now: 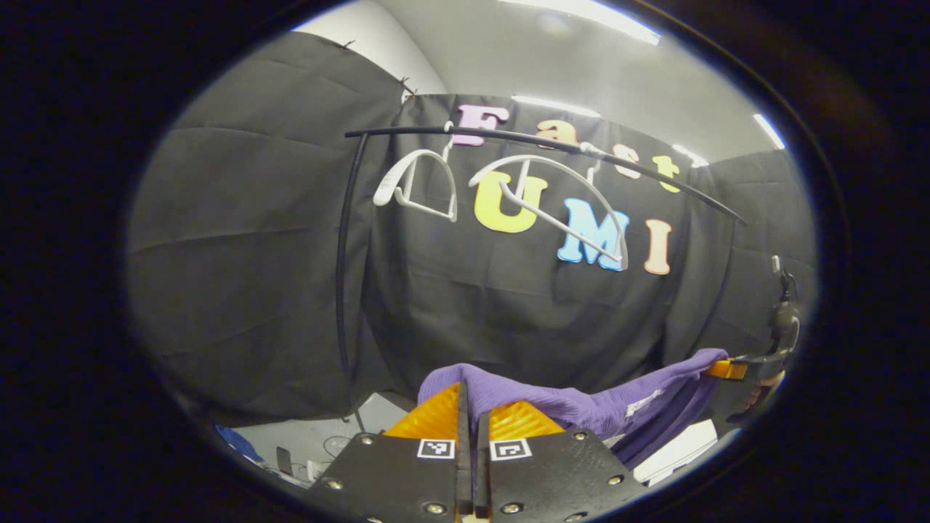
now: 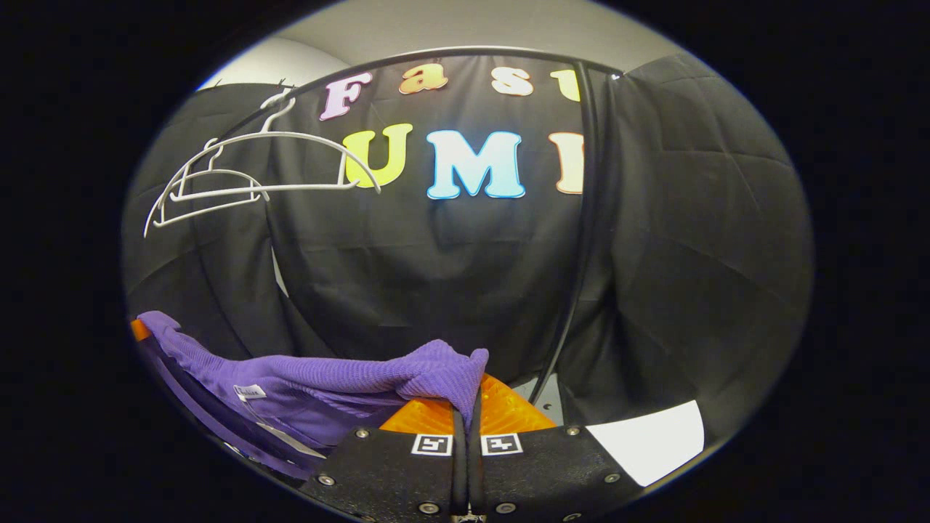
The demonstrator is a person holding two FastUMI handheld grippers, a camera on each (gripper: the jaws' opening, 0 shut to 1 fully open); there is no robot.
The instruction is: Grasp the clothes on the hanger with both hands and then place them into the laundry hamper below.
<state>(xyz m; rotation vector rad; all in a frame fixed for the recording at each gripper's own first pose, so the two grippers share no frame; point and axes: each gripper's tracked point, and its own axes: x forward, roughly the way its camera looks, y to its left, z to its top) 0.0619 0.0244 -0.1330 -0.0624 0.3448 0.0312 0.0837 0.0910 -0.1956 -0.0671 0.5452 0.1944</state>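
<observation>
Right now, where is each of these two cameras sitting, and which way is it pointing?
Left gripper view: rides the left hand-held gripper, facing the hangers on the rail; its fingers pinch the purple garment.
Right gripper view: rides the right hand-held gripper, facing the same wall; its fingers pinch the garment's other end.
Shared: garment, hangers, rail.

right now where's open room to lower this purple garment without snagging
Open space lies below the two bare white hangers, between the rack's upright poles. Crowded up at the rail. The purple garment spans both tools, left tool and right tool.
</observation>
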